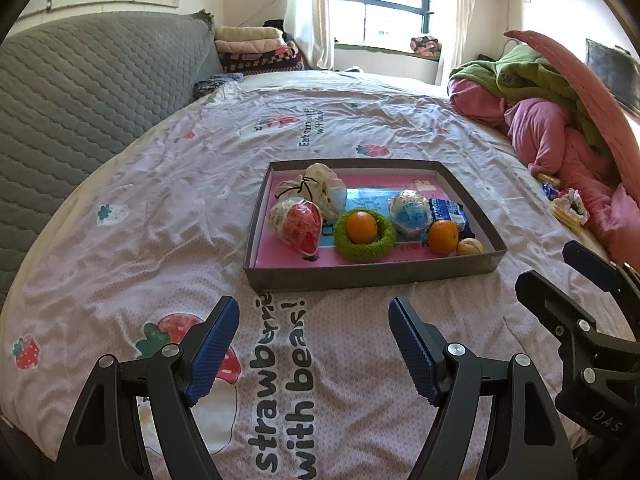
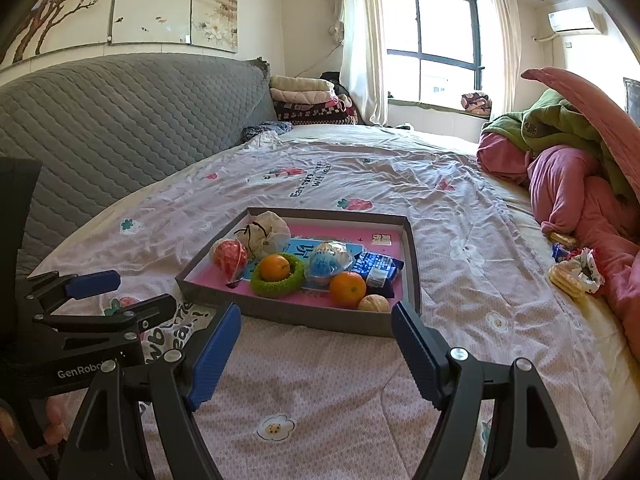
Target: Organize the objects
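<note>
A shallow grey box (image 1: 360, 274) (image 2: 288, 314) with a pink floor lies on the bed. Inside it are an orange (image 1: 362, 226) (image 2: 275, 267) nested in a green fuzzy ring (image 1: 348, 246) (image 2: 262, 288), a second orange (image 1: 443, 236) (image 2: 347, 289), a walnut (image 1: 470, 247) (image 2: 373, 304), a blue snack packet (image 1: 450, 212) (image 2: 378, 266), a wrapped round item with blue print (image 1: 411, 212) (image 2: 328, 262), a red bagged item (image 1: 298, 226) (image 2: 228, 256) and a beige drawstring pouch (image 1: 322, 186) (image 2: 268, 236). My left gripper (image 1: 314, 340) and right gripper (image 2: 316, 344) hover open and empty in front of the box.
Pink and green bedding (image 1: 552, 112) (image 2: 580, 152) is heaped at the right, with small snack packets and a scrunchie (image 1: 570, 206) (image 2: 578, 270) beside it. A grey quilted headboard (image 1: 80, 92) runs along the left. Folded blankets (image 1: 256, 48) are stacked at the far end.
</note>
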Demonstrator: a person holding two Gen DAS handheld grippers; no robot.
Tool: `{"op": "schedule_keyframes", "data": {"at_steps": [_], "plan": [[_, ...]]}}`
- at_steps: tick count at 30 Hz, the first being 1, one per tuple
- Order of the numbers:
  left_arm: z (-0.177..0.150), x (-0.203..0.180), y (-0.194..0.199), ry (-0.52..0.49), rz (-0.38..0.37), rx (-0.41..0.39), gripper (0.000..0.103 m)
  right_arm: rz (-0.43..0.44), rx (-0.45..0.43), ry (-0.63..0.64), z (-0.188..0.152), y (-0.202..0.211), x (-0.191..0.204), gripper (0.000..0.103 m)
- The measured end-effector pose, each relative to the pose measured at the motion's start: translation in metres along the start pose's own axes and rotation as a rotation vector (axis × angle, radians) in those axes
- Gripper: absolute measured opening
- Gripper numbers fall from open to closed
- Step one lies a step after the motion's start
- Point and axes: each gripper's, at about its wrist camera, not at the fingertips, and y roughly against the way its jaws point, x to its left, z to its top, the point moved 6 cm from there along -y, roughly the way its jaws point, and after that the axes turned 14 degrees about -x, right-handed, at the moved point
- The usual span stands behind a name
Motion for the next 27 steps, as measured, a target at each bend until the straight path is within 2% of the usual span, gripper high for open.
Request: {"op": "schedule_keyframes", "data": {"at_steps": [17, 27], "plan": [[-0.009, 0.003, 0.0, -0.001, 0.004, -0.006, 0.078, -0.005, -0.024, -0.003, -0.011, 0.003, -0.001, 0.077], [-0.016, 0.0, -0.006, -0.005, -0.007, 0.007, 0.078, 0.002, 0.0, -0.018, -0.025, -0.002, -0.004, 0.077]]}}
